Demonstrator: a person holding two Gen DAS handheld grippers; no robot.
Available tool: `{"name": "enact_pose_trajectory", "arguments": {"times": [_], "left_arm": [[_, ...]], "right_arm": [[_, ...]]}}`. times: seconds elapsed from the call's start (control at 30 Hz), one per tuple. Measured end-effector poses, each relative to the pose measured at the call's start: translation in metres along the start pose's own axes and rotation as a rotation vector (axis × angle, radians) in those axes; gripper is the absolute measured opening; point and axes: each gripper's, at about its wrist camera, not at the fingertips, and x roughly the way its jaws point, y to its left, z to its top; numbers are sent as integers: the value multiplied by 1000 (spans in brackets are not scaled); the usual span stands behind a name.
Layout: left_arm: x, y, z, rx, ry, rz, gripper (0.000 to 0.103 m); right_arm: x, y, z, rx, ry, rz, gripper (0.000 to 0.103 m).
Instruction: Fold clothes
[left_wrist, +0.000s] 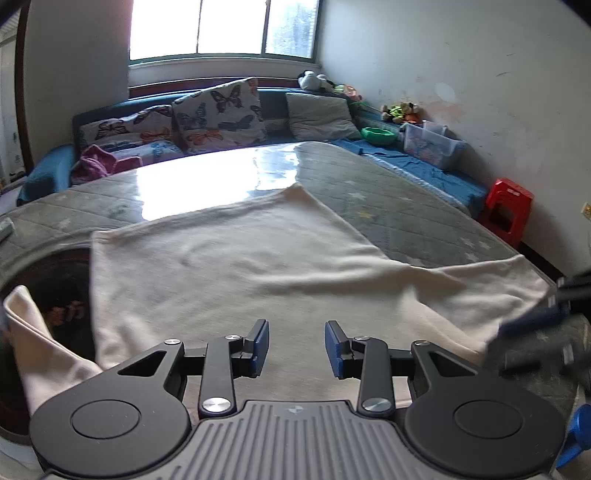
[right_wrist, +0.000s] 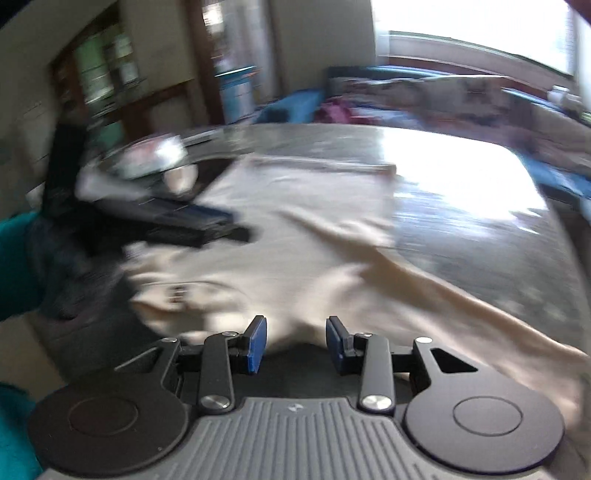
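Ahead of both pairs of fingers, spread flat on the table (left_wrist: 406, 206) — cream garment (left_wrist: 236, 258), one sleeve trailing off beyond the right-hand finger. Left gripper (left_wrist: 297, 347) parted wide, gripping nothing. Right gripper (right_wrist: 296, 345) likewise parted and empty — view blurred.

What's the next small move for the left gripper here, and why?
Probably lower the left gripper onto the near edge of the cream garment and close. Its jaws are open and empty just above that edge, and the garment lies spread on the table, not yet folded. The right wrist view is too blurred to judge.
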Motion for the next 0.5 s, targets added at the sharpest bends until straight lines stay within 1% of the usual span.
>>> {"name": "enact_pose_trajectory", "arguments": {"times": [0.2,0.27,0.3,0.4,0.5], "left_arm": [[2,-30,-11,36,-1,-66,36],[2,-38,-14,52,1,-83,36],[2,-41,-15,60,3,-91,36],[1,-49,-18,80,4,-108,36],[1,-53,-18,93,2,-118,36]], "right_arm": [[-19,-68,-24,154,-14,-316,35],[-24,-86,-32,175,-15,-419,35],[-27,-96,-37,186,-9,-454,35],[-32,-117,-49,255,1,-495,35],[-31,-129,-59,310,14,-491,36]]}}
